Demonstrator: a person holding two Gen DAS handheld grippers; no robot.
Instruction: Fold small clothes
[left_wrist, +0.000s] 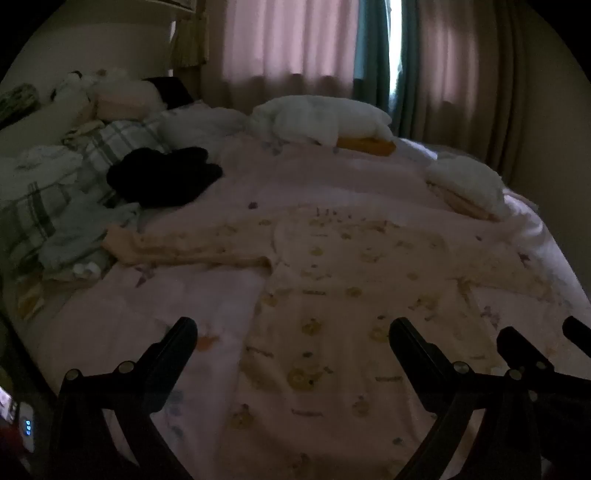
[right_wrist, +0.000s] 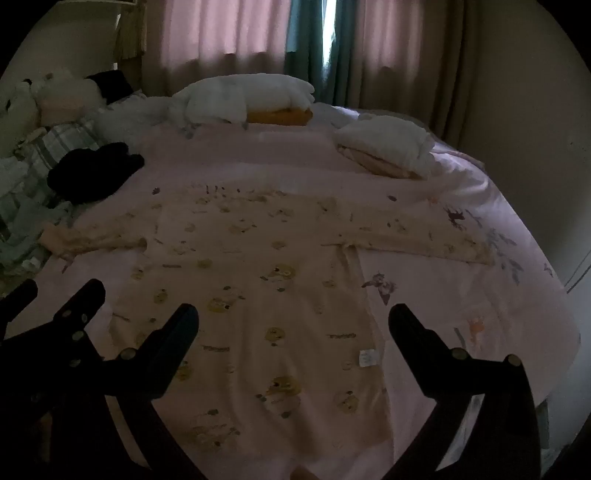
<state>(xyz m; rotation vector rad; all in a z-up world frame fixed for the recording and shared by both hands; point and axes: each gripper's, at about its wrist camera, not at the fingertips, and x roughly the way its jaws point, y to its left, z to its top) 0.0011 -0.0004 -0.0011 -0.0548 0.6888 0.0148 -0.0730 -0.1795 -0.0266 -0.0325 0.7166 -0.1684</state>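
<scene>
Cream printed top (right_wrist: 258, 266) lies flat on the pink bedspread (right_wrist: 461, 295), sleeves spread, ready for folding. Your left gripper (left_wrist: 291, 332) and right gripper (right_wrist: 293, 317) hover over its hem, both wide apart, empty.

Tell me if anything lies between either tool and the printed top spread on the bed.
Nothing visible does. The printed top lies flat, directly below the open left tool and open right tool. The black garment lies off to the left, clear of it.
</scene>
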